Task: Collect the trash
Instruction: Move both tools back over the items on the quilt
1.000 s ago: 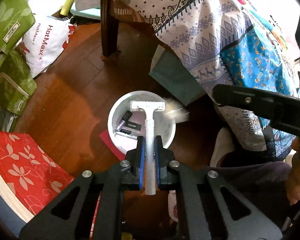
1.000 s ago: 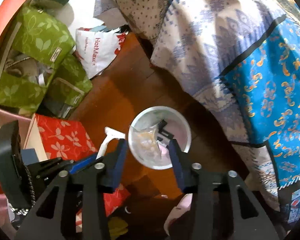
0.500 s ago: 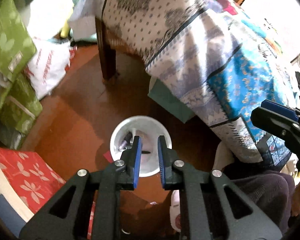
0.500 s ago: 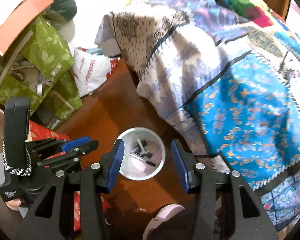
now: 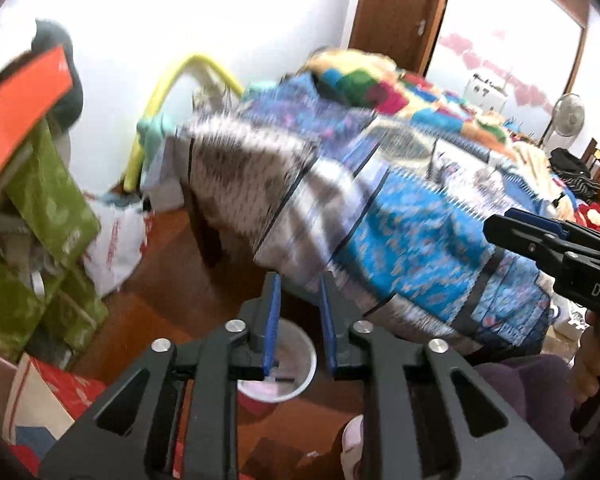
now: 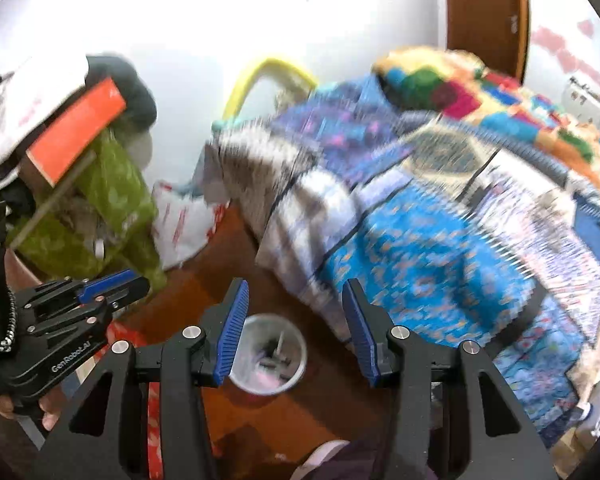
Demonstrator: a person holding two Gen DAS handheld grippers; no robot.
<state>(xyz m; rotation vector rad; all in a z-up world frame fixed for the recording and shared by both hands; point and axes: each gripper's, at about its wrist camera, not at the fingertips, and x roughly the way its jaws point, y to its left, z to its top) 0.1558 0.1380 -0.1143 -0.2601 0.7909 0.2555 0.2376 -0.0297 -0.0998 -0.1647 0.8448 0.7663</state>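
Note:
A small white bin [image 5: 309, 364] stands on the wooden floor far below both grippers, and in the right wrist view the bin [image 6: 298, 344] holds several dark bits of trash. My left gripper [image 5: 299, 282] hangs high above it. Its jaws are opening and nothing is between the blue pads [image 5: 271, 320]. My right gripper [image 6: 296, 286] is open and empty, also well above the bin. Each gripper shows in the other's view: the right gripper [image 5: 494, 229] at the right edge, the left gripper [image 6: 140, 285] at the left, held by a hand.
A bed with a blue and white patterned quilt [image 5: 400, 240] fills the right side, its edge hanging close to the bin. Green bags [image 5: 40, 216], a white plastic bag [image 5: 116, 248] and a red floral box [image 5: 72, 396] crowd the left. A brown door [image 5: 400, 8] stands behind.
The left gripper let go of the white razor over the bin and opened. Both grippers then rose and tilted up, so the bin shrank and the wall, door and bed top came into view.

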